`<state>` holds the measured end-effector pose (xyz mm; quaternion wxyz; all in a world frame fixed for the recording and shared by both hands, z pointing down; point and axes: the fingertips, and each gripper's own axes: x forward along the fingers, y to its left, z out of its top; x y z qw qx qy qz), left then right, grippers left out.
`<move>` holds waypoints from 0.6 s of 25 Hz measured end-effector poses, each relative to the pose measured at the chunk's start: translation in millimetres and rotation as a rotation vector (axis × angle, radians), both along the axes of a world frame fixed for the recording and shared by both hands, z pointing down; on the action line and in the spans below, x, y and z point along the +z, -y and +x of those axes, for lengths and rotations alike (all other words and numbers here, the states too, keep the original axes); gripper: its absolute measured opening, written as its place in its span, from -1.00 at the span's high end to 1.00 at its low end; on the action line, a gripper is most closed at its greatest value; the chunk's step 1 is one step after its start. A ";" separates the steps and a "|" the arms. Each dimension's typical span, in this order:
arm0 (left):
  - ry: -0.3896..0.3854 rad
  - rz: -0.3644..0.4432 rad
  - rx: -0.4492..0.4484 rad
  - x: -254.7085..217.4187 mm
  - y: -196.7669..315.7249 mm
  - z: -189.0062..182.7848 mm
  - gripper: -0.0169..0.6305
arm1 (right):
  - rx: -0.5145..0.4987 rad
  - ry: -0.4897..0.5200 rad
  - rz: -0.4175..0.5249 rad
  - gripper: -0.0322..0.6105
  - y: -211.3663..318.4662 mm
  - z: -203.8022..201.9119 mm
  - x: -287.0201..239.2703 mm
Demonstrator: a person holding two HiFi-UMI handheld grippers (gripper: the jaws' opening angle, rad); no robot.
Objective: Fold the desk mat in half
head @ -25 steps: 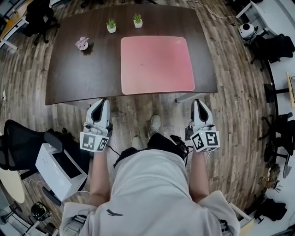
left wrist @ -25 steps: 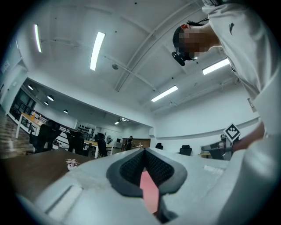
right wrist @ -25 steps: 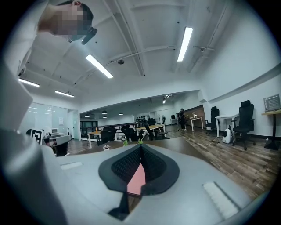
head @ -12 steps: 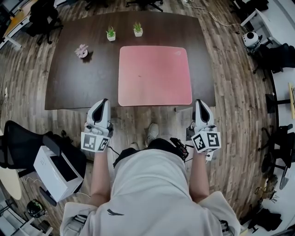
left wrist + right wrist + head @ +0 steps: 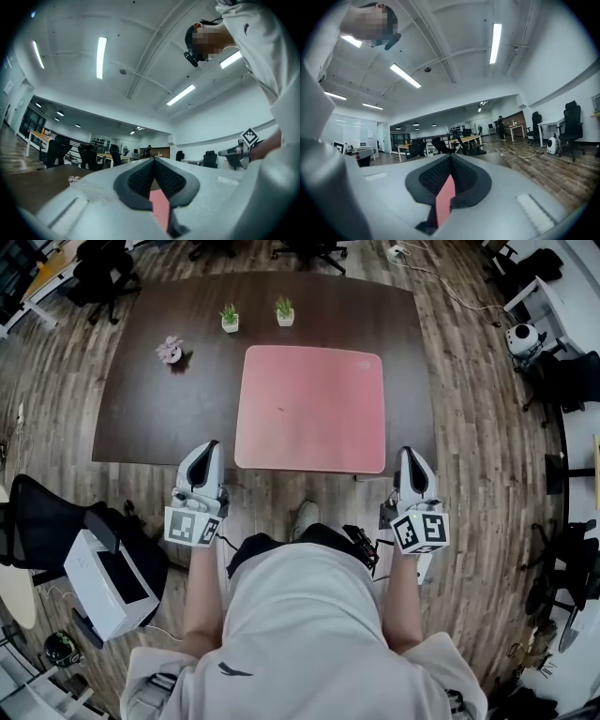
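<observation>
A pink desk mat [image 5: 309,409] lies flat on the dark table [image 5: 159,418], its near edge along the table's front edge. My left gripper [image 5: 208,446] hangs just left of the mat's near left corner, apart from it. My right gripper [image 5: 409,453] hangs just right of the near right corner, also apart. Both point level at the table, their tips joined and holding nothing. In the left gripper view the jaws [image 5: 153,160] meet, and a pink sliver of mat [image 5: 160,208] shows through the gap behind them. The right gripper view shows shut jaws [image 5: 450,157] and a similar sliver [image 5: 445,201].
Two small potted plants [image 5: 230,318] [image 5: 285,310] and a pink flower ornament [image 5: 170,352] stand at the table's far left. A black chair [image 5: 37,521] and a white box [image 5: 103,582] sit on the floor at my left. Desks and chairs ring the room.
Both grippers have come forward from over the floor up to the table's front edge. Table and mat now sit lower and nearer in the head view. The jaws stayed shut.
</observation>
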<state>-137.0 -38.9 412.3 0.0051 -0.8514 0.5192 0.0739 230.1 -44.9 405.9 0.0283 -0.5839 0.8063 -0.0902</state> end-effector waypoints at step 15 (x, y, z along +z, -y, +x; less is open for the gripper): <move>0.022 -0.021 -0.072 2.4 40.6 -10.7 0.93 | -0.029 -0.073 -0.009 0.89 56.8 12.2 7.3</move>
